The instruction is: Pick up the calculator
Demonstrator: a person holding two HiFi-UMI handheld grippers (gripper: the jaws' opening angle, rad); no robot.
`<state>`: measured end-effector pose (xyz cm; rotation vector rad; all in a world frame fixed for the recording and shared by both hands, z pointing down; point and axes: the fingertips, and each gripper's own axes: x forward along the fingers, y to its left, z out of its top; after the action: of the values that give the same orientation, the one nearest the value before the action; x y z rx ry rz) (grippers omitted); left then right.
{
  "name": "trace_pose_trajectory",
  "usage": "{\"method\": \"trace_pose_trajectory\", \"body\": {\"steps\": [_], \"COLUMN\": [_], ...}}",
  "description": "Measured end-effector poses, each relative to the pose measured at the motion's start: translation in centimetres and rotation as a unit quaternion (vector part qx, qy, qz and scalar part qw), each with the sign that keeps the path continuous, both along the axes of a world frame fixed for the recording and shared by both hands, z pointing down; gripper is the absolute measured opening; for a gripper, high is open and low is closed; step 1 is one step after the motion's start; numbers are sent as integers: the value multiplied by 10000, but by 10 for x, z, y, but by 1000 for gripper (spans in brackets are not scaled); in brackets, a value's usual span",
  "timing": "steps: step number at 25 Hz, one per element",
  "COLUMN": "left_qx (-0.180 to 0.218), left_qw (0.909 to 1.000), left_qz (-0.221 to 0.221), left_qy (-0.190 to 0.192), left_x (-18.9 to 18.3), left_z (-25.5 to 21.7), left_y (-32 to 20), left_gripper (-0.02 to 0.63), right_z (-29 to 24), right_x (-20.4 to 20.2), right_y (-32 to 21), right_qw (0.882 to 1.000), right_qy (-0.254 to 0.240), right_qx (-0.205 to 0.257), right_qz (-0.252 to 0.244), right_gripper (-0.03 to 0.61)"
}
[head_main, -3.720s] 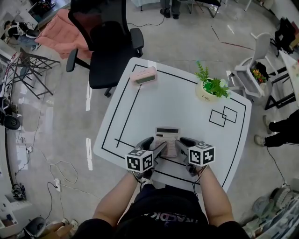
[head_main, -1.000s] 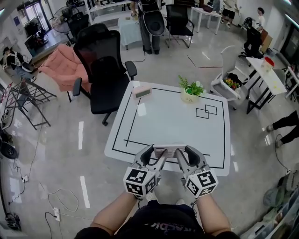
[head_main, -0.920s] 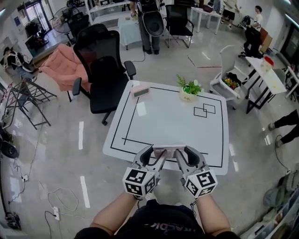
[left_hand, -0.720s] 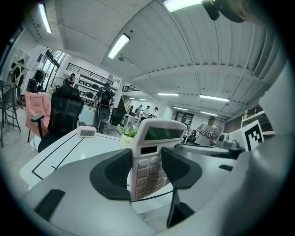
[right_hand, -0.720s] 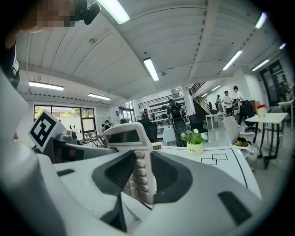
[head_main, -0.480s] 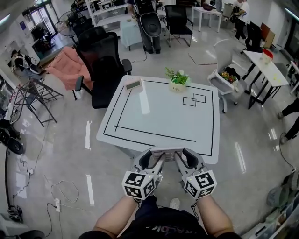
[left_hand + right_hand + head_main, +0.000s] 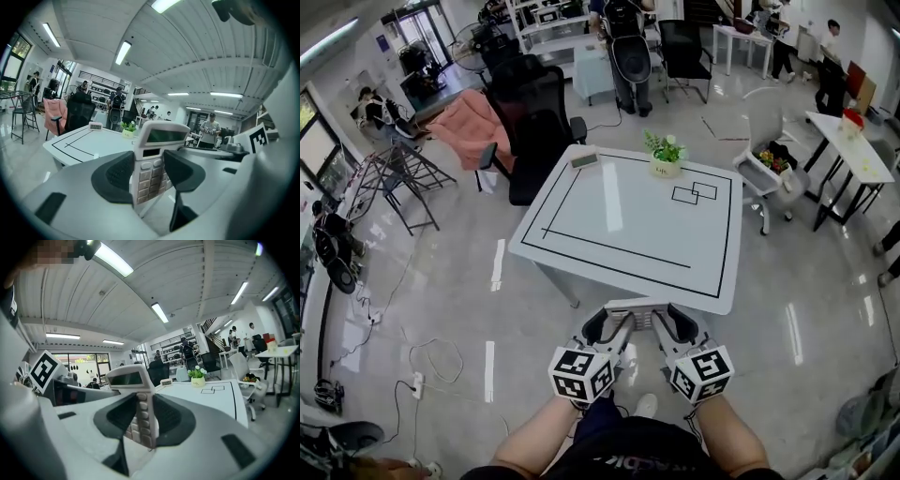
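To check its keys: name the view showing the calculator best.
Left gripper view: the calculator faces it, display and keys plain. Right gripper view: nearly edge-on. Head view: small, far end only.

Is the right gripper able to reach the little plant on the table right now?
Probably not. The right gripper has its fingers shut on the calculator, shared with the left gripper. The plant sits at the far side of the table, with bare floor between.

Bright ceiling strip lights [image 7: 123, 51], fisheye-bent dark edges.
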<state>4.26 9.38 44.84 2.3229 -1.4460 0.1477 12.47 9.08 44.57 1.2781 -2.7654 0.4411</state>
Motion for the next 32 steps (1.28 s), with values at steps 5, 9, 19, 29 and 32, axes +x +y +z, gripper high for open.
{"method": "trace_pose_trajectory", "body": {"steps": [5, 9, 19, 29, 32], "left_qx": [65, 127, 132, 140, 142], "left_qw": [9999, 9998, 9997, 9996, 9997], "left_qz": [-137, -171, -216, -221, -204], "left_qy": [-9, -15, 7, -40, -58], "left_x": [4, 6, 7, 7, 8], "left_z": [-8, -11, -10, -13, -14], "left_y": [18, 23, 26, 22, 21], "left_gripper": [206, 206, 207, 207, 207], "right_z": [-8, -10, -10, -12, -12], "right_x": [4, 6, 7, 7, 9], "right_y": [16, 20, 23, 20, 19], "right_qw": [9999, 9998, 9997, 9997, 9997], "right_qy": [-11, -21, 34, 1, -14], "right_qx": [78, 131, 137, 166, 167], "right_qz": [-124, -153, -187, -178, -162], "right_gripper": [121, 120, 117, 117, 117]}}
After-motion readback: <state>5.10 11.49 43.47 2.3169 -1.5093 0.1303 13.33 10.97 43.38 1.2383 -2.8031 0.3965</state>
